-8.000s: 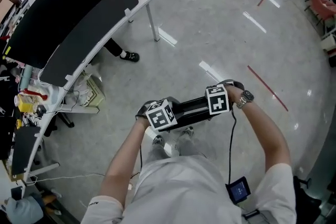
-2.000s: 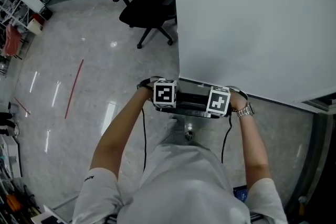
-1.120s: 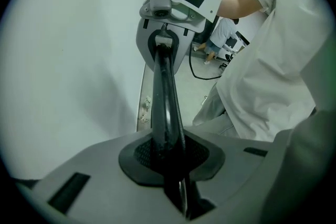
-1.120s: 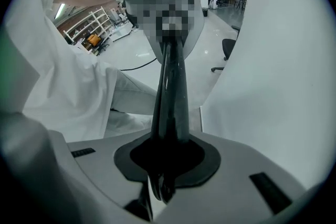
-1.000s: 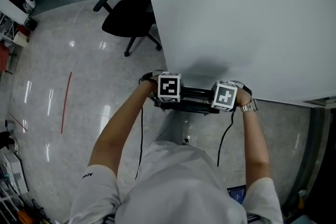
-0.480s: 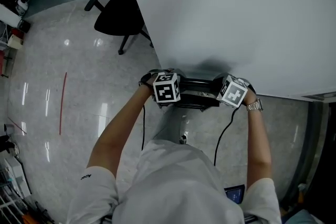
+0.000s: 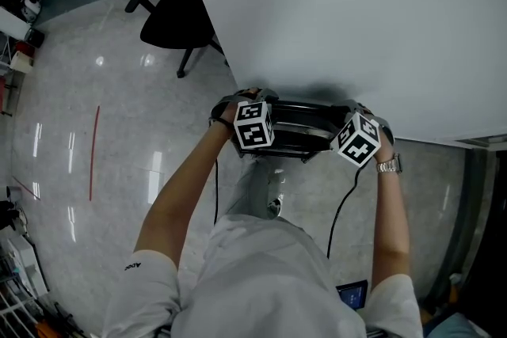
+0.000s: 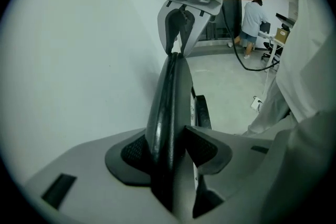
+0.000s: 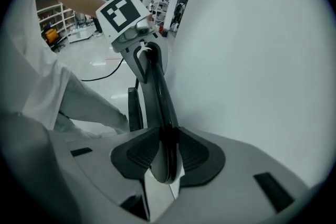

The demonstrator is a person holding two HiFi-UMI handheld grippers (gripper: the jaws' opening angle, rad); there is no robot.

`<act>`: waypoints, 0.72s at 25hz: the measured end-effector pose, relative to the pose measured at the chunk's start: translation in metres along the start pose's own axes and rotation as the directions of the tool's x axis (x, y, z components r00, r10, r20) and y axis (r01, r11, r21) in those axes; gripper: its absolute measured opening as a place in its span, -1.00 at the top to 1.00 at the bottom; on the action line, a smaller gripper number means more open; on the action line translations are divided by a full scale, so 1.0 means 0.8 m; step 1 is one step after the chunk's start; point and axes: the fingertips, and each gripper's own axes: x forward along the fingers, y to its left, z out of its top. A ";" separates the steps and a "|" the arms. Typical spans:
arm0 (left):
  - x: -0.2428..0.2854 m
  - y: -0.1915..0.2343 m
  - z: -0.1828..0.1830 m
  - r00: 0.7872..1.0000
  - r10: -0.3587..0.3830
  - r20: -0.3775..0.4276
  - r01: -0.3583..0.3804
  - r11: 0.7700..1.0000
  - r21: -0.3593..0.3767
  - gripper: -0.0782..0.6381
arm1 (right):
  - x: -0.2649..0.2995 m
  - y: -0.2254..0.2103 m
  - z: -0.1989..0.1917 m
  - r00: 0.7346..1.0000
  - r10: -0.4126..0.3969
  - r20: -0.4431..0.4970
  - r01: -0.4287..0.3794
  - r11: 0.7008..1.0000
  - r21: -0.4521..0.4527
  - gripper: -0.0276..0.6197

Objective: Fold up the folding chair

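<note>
The folded black chair (image 7: pixel 299 127) stands on edge right against the white wall (image 7: pixel 356 12), in front of me. My left gripper (image 7: pixel 255 121) is at the left end of its top rim. In the left gripper view the rim (image 8: pixel 169 97) runs between the left gripper's (image 8: pixel 170 145) pads; the jaws have just been opening and no longer clamp it. My right gripper (image 7: pixel 355 137) is at the rim's right end. In the right gripper view its pads (image 9: pixel 137 152) press both sides of the rim (image 9: pixel 156 93), the jaws having just been closing.
A black office chair (image 7: pixel 170 20) stands on the glossy floor at the wall's left corner. A red floor line (image 7: pixel 93 150) lies far left. Cables hang from both grippers (image 7: pixel 342 210). A person (image 8: pixel 254 16) stands far off.
The folded chair has been carried up against the wall. Both grippers have slid outward along its rim, the right one farther right, and the left jaws have widened.
</note>
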 end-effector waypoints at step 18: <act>-0.048 0.047 0.013 0.939 0.343 0.037 -0.305 0.875 -0.375 0.14 | 0.015 -0.043 0.000 0.958 -0.277 0.076 0.239 0.916 0.321 0.55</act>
